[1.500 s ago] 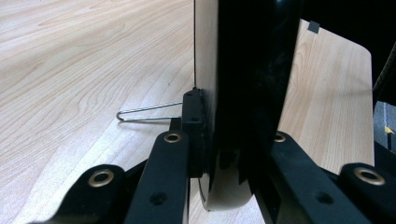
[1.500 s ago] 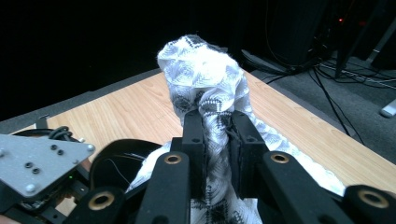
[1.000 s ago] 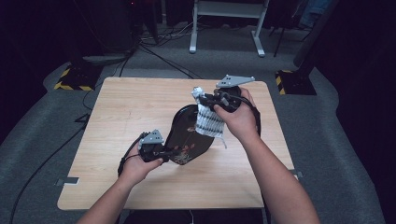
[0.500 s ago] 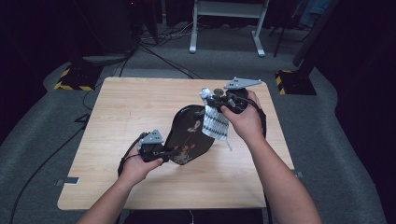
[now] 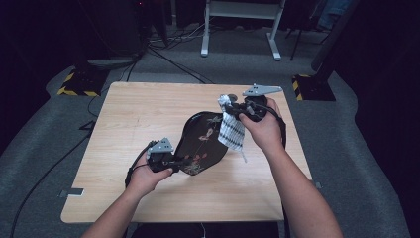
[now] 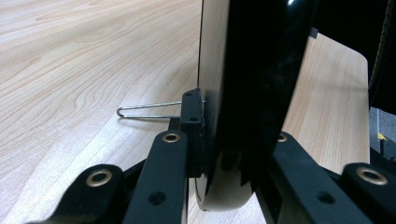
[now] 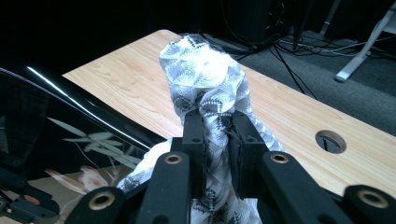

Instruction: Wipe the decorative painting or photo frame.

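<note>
A glossy black tray (image 5: 200,144) with a painted flower pattern is tilted up off the wooden table (image 5: 129,119). My left gripper (image 5: 174,161) is shut on its near rim; in the left gripper view the tray's edge (image 6: 243,93) stands clamped between the jaws. My right gripper (image 5: 232,110) is shut on a grey-and-white patterned cloth (image 5: 231,131), which hangs over the tray's far right part. Seen in the right gripper view, the bunched cloth (image 7: 205,74) rises from between the jaws, with the tray's shiny face (image 7: 60,140) at the left.
A thin wire clip (image 6: 149,111) lies on the table beside the left jaws. The table has a round cable hole (image 7: 330,141) near its far right corner. Cables and a white desk frame (image 5: 240,25) stand on the grey floor beyond.
My right hand has carried the cloth to the right and a little down along the tray's far edge. The left hand and the tray have kept still.
</note>
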The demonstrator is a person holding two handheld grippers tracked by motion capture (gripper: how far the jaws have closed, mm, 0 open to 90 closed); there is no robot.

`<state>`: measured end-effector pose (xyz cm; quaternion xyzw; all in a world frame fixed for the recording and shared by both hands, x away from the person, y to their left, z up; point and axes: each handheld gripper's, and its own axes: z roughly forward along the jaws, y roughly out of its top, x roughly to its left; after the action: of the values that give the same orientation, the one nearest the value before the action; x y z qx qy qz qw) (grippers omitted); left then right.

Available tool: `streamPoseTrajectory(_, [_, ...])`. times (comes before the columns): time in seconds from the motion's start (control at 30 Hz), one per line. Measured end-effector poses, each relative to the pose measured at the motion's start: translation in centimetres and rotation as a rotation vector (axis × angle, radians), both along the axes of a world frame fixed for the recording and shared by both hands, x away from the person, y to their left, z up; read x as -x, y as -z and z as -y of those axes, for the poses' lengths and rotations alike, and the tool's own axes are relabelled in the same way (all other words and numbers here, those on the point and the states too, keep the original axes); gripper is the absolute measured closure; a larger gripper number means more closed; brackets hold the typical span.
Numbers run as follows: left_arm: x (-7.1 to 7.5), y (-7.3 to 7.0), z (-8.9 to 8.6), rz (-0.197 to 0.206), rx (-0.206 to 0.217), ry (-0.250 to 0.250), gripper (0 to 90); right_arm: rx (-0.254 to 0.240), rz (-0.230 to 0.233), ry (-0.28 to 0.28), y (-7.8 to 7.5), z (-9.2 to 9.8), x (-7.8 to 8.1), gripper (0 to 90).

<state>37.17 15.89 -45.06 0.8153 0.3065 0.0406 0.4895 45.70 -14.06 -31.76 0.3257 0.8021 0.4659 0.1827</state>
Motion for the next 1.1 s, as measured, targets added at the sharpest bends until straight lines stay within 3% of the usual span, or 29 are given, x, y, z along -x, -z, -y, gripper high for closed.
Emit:
streamPoseTrajectory(0.57, [0.0, 0.0, 0.1, -0.006, -0.002, -0.003, 79.4, 0.056, -0.044, 0.039, 1.9, 1.4, -0.2, 79.8])
streamPoseTrajectory(1.1, [0.0, 0.1, 0.0, -0.019, 0.008, -0.006, 79.2, 0.072, -0.049, 0.025, 2.7, 1.9, 1.1, 79.7])
